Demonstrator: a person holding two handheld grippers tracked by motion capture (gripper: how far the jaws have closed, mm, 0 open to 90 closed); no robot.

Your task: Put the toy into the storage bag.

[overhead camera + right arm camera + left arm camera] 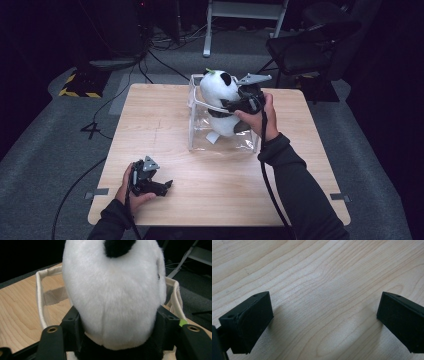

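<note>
Plush panda (220,95): white body with black ears and black limbs, a small green tag at the top of its head. Posture upright, head well above the rim, lower body inside the container. Clear plastic bag (200,135): transparent walls, cream fabric rim, open top, standing upright on the far middle of the worktop (165,125). In the right gripper view, black jaws press both sides of the panda's neck.

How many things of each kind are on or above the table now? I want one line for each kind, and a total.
Plush panda: 1
Clear bin with a white rim: 1
Handheld grippers: 2, the left gripper and the right gripper
Total: 4
</note>
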